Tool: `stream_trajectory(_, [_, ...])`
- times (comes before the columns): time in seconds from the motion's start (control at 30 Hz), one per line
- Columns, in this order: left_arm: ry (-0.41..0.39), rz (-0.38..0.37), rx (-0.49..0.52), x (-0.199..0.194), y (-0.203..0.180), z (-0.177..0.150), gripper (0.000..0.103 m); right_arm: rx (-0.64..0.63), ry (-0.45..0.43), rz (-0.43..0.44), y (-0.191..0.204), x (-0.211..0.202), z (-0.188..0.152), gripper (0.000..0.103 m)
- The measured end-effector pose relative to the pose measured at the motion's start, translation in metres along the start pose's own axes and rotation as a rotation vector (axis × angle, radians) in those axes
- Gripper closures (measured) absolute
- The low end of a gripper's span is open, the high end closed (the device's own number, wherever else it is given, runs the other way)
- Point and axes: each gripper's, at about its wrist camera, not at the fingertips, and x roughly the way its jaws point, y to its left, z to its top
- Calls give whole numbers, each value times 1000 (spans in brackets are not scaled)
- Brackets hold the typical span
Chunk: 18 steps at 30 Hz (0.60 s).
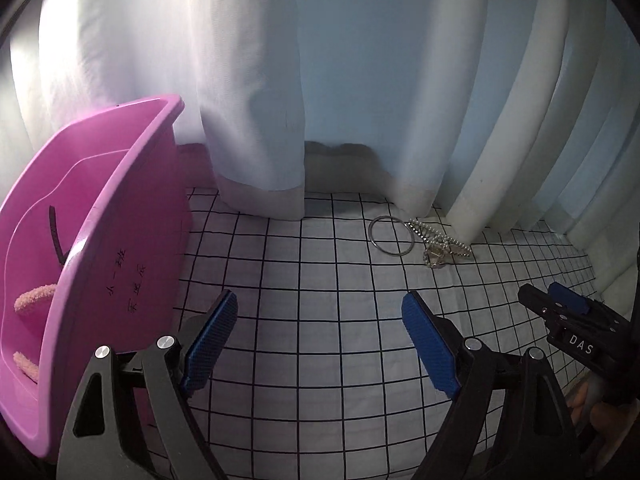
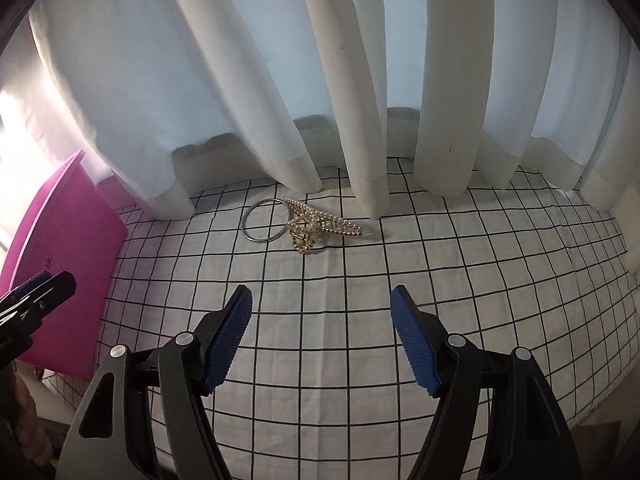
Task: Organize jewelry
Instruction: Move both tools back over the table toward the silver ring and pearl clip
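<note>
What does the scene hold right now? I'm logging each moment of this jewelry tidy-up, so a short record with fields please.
surface: white cloth with black grid
backdrop: pale curtain hanging down to the cloth
container: pink plastic bin, tilted, at the left
in bin: pink fuzzy items, a dark strip
loose jewelry: silver bangle, with a pearl-studded gold hair claw right beside it, near the curtain hem
left gripper: open, empty
right gripper: open, empty

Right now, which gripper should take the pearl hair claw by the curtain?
Right, probably. The right gripper is open and empty, and the pearl hair claw lies nearly straight ahead. From the left gripper, it lies off to the right.
</note>
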Motion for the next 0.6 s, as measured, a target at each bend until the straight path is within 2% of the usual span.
stream_trajectory(0.27, [50,122,-56,57,-40,-6,20,-86,76,91,-38,56,13,34])
stream_trajectory(0.47, [57,193,-110,78,-56,-5,20,-187,108,153,-42,86,25,34])
stream_trajectory(0.6, [54,219,-96,88,-62,-2,20,-224,118,174,-41,100,30,34])
